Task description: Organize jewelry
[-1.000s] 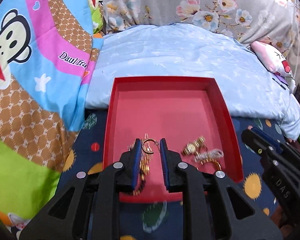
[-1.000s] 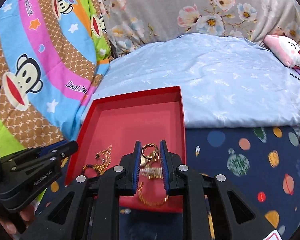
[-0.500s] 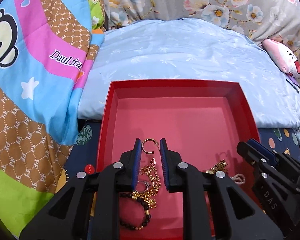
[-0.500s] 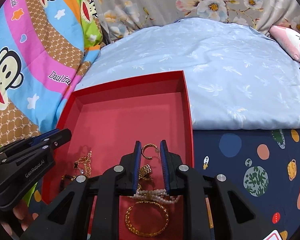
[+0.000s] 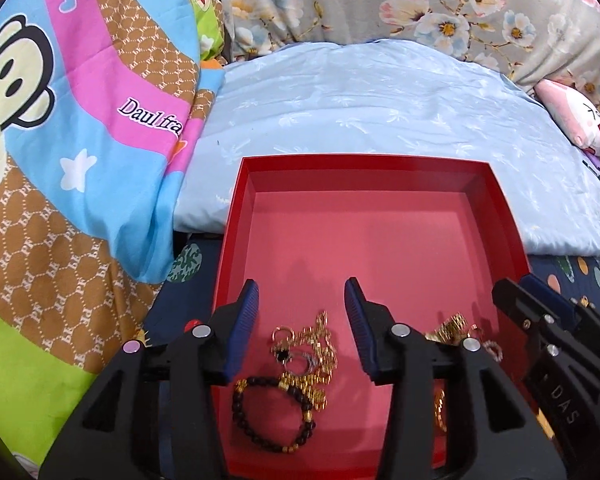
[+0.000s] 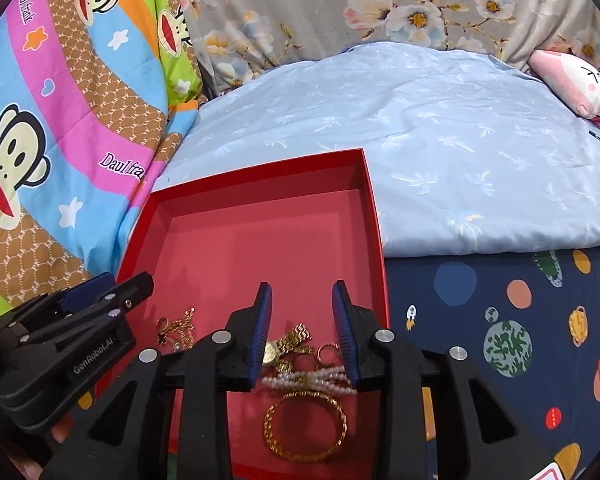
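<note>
Fingers (image 5: 249, 312) now apart, jewelry (image 5: 304, 354) released in red tray (image 5: 364, 168).

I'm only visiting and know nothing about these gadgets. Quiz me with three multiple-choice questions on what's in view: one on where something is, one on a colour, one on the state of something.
1. Where does the jewelry lie?
A. on the light blue pillow
B. in the near part of the tray
C. on the cartoon blanket

2. What colour is the tray?
A. red
B. white
C. green

3. How do the jaws of the left gripper stand?
A. clamped on the dark bead bracelet
B. apart, gripping nothing
C. shut tight with nothing between

Answers:
1. B: the dark bead bracelet, pearl bracelet and gold bangle all lie at the near end of the tray, its far half bare.
2. A: rim and floor are red.
3. B: the left gripper is opening above the gold chains, its pads clear of them.
</note>
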The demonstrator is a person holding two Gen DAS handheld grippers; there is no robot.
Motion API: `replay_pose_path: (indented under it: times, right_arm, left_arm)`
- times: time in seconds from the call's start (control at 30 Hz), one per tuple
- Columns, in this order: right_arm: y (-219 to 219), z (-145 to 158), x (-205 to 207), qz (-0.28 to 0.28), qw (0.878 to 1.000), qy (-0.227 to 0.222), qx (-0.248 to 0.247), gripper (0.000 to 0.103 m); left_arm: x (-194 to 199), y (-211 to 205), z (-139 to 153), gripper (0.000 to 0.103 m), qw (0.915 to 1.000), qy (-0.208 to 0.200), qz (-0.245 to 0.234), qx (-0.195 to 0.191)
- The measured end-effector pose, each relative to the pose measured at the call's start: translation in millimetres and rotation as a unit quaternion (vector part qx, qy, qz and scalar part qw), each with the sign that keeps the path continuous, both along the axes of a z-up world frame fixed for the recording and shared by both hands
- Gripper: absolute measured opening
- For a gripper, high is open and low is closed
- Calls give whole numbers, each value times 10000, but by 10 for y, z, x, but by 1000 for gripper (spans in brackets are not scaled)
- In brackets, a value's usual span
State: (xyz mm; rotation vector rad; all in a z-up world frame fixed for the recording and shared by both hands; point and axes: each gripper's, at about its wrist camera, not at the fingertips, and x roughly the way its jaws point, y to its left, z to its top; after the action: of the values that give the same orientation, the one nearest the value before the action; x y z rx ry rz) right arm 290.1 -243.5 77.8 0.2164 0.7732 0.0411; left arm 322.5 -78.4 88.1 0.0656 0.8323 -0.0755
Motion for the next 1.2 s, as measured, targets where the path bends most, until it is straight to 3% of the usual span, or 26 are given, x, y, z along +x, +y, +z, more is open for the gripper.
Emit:
replay_pose_path:
  times: [0.2,0.73,0.97,1.2]
  right_arm:
    - [127,127,-359,-23,9999,-51,-123,43]
    - [387,159,-1571,-190,9996,93,-193,53]
    - [408,157,-1931,-347,9989,99,-311,60]
    - [466,90,-2162,-350,9984,149,-426,60]
  left_arm:
    - [-376,24,103,44,10000,0,-50,-31]
    - [-1498,159,68,46,9998,100,-192,16]
    - [-1862,228,35,46,9996,160,-203,-65]
    - [-2105,277,-45,46,9996,224,-185,-37]
